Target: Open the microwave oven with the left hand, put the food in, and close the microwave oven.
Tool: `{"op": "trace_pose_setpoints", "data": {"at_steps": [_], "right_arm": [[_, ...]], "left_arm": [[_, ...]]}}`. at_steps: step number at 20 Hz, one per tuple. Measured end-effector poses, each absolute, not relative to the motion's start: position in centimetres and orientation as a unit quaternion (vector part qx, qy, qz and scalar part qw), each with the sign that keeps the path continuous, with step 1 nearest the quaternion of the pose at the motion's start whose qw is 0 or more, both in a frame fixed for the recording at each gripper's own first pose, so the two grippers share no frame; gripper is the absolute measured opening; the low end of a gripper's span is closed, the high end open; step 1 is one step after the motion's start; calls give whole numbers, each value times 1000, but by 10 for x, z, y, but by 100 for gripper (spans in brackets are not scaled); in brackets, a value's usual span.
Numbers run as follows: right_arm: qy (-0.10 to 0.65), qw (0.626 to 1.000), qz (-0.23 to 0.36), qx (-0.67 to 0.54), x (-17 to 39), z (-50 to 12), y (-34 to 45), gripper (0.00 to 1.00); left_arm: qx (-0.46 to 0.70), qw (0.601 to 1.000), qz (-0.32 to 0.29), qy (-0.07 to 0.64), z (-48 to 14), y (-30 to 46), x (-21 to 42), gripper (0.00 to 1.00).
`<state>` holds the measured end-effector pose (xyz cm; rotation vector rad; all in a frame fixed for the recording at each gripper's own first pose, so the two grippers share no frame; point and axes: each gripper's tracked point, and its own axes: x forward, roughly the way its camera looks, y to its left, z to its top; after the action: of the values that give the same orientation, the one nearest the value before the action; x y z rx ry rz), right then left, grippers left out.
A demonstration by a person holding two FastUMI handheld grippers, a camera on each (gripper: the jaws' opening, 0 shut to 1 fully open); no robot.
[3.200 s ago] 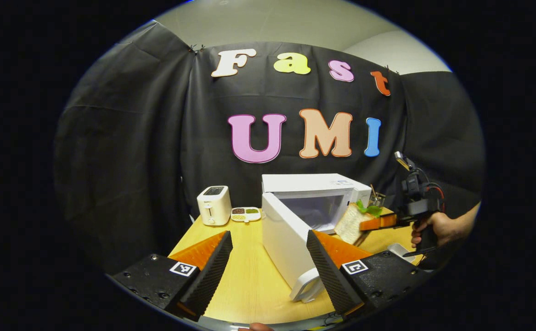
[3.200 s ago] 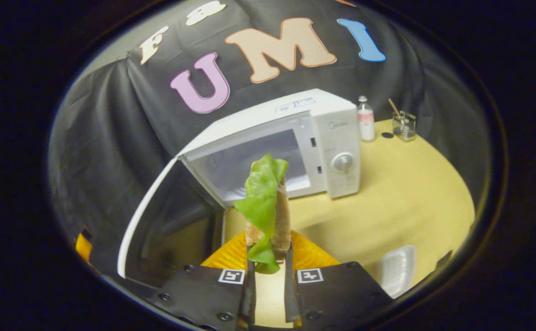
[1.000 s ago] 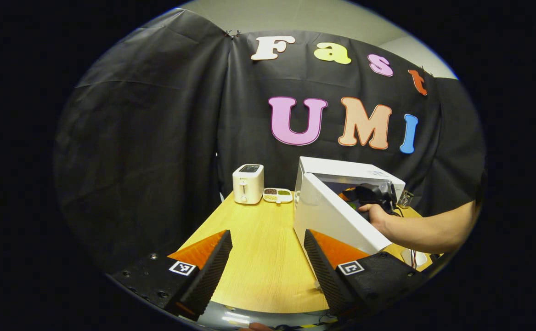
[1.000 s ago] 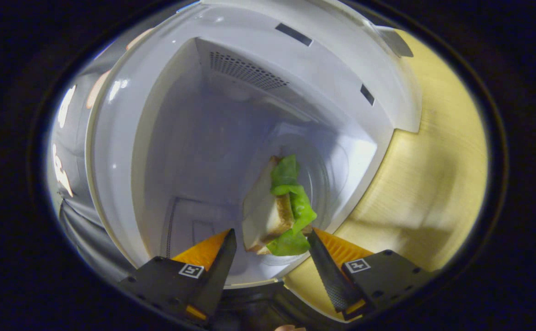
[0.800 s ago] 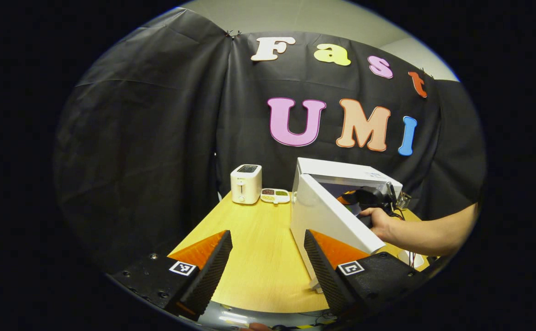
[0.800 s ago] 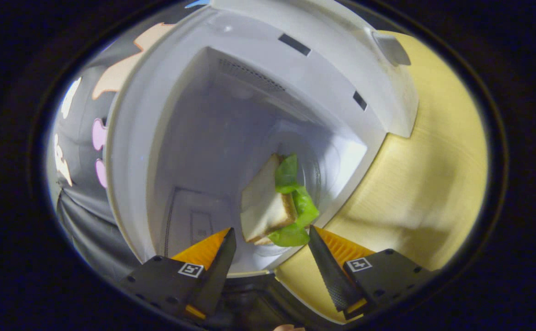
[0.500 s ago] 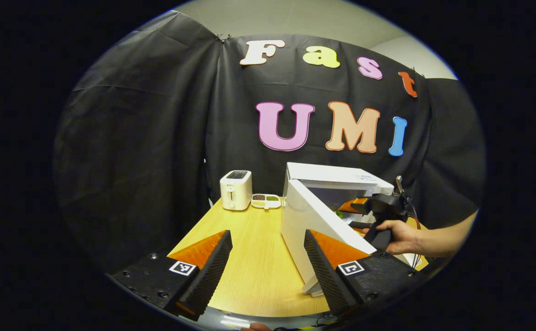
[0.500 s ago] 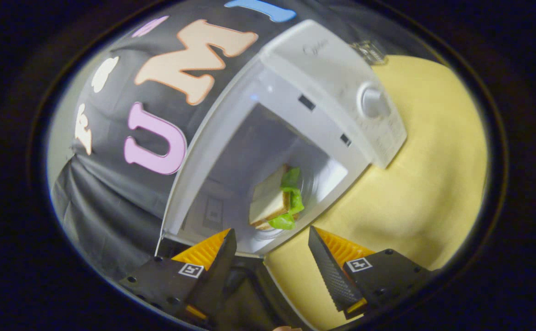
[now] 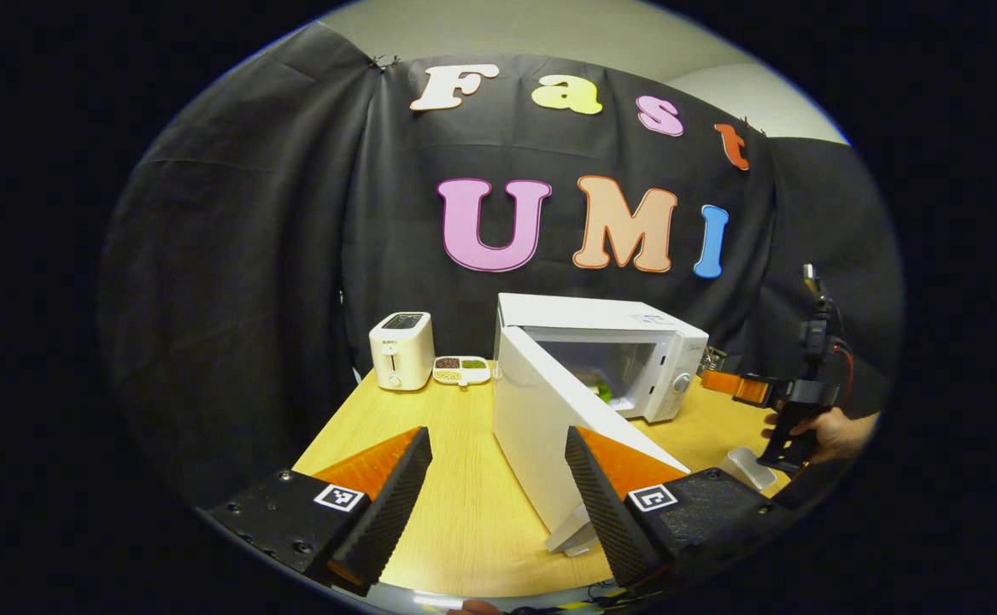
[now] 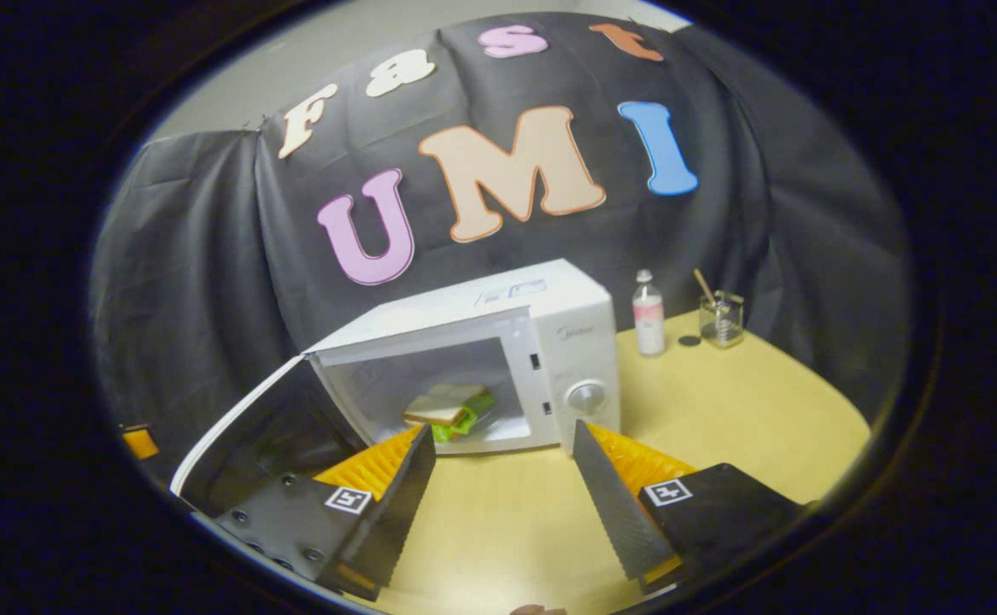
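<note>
The white microwave stands on the wooden table with its door swung wide toward me. The sandwich, bread with green lettuce, lies flat inside the cavity; a green bit of the sandwich shows past the door. My left gripper is open and holds nothing, its right finger close to the door's outer edge. My right gripper is open and holds nothing, well in front of the microwave. A hand holds the right gripper to the right of the oven.
A white toaster and a small divided dish sit at the table's back left. A bottle and a glass jar stand right of the microwave. A white tray lies near the front right edge.
The right gripper let go of the sandwich inside the microwave, then drew back out and to the right. The left gripper stayed open near the door.
</note>
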<state>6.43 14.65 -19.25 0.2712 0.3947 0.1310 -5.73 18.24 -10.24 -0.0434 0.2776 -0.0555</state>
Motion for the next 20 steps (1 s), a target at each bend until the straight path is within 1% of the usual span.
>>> {"op": "trace_pose_setpoints", "data": {"at_steps": [1,7,9,12,13,15,16,19,20], "right_arm": [[182,974,55,123,54,-176,134,90],[113,992,9,59,25,-111,73,91],[90,995,0,42,14,-87,64,91],[66,998,2,16,5,-64,59,91],[63,998,5,3,4,-60,59,99],[57,998,11,-15,2,-53,60,99],[53,998,13,-18,2,-49,60,92],[49,999,19,-8,2,-43,63,92],[49,999,20,-9,2,-42,63,92]], "left_arm": [[-16,990,-29,137,-101,182,-54,96],[-12,991,-38,131,-97,175,-44,96],[-6,990,-43,135,-99,172,-42,96],[-2,990,-50,135,-101,168,-44,96],[-1,989,-51,136,-102,167,-44,96],[0,989,-52,139,-107,167,-49,96],[0,988,-54,146,-112,166,-50,96],[9,982,-65,175,-133,165,-63,96],[15,980,-68,184,-141,166,-69,94]]}}
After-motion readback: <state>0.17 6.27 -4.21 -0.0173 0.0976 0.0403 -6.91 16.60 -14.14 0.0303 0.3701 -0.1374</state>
